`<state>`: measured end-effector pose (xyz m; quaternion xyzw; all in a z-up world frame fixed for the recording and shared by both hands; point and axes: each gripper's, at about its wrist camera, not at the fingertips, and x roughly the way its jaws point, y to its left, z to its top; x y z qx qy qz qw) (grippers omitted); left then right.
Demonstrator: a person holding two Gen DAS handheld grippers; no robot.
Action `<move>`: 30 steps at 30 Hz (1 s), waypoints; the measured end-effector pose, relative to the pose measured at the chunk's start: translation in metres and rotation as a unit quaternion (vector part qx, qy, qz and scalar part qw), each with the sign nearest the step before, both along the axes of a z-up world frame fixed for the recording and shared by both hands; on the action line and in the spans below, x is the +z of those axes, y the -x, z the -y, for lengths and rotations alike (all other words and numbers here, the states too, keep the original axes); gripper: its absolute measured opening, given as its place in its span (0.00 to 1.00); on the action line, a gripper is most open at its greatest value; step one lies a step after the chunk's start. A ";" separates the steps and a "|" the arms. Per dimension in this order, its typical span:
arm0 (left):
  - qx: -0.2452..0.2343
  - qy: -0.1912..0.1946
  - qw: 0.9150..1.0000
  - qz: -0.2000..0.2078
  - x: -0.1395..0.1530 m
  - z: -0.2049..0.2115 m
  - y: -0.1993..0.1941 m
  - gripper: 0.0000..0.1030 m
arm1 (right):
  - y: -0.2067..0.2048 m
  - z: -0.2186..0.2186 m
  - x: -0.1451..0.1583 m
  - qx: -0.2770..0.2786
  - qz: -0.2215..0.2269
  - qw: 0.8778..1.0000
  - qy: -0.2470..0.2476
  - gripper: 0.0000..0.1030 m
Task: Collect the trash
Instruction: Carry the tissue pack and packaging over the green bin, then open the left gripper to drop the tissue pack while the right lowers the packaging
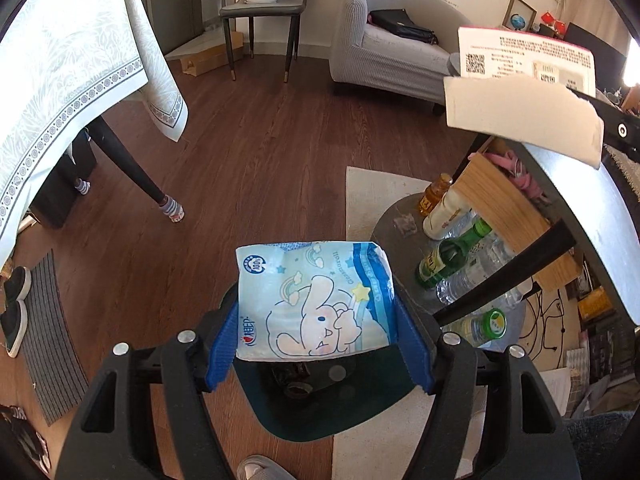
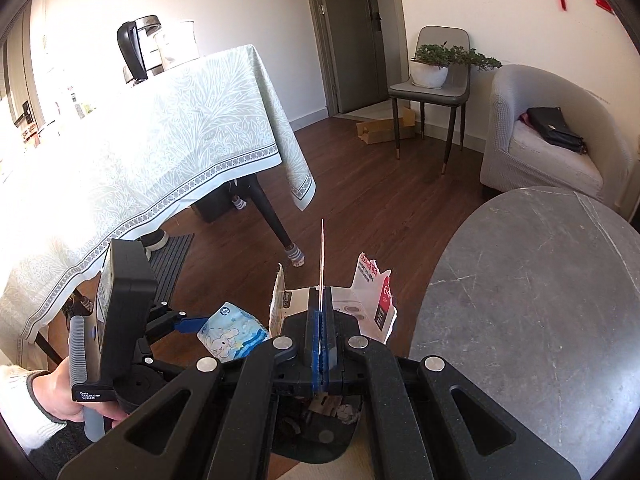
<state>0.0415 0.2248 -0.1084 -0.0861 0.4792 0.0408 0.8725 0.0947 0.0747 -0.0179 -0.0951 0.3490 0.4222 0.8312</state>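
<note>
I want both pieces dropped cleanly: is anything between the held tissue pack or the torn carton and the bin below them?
Nothing visible blocks either. The tissue pack, gripped by the left gripper, hangs right over the open dark bin. The torn carton, pinched in the right gripper, also sits above the bin, already holding trash.

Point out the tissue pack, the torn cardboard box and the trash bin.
tissue pack [image 1: 316,304]: left wrist view, printed front.
torn cardboard box [image 2: 372,300]: right wrist view, white flap right of the tongs.
trash bin [image 1: 360,408]: left wrist view, dark inner wall.
</note>
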 end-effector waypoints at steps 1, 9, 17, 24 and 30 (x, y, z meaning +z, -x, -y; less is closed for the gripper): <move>-0.002 0.002 1.000 -0.007 -0.005 -0.002 0.001 0.70 | 0.001 -0.004 -0.002 0.004 -0.001 1.000 0.005 0.00; -0.006 0.017 0.998 -0.053 -0.041 -0.015 0.010 0.72 | 0.010 -0.044 -0.025 0.030 -0.016 0.998 0.048 0.00; -0.017 0.006 0.998 -0.064 -0.050 -0.022 0.016 0.81 | 0.013 -0.074 -0.048 0.043 -0.026 0.995 0.088 0.00; -0.009 0.015 0.999 -0.037 -0.032 -0.036 0.027 0.77 | 0.014 -0.088 -0.074 0.049 -0.040 0.990 0.128 0.00; 0.002 0.017 1.000 0.003 -0.010 -0.046 0.036 0.68 | 0.019 -0.097 -0.095 0.060 -0.049 0.984 0.159 0.00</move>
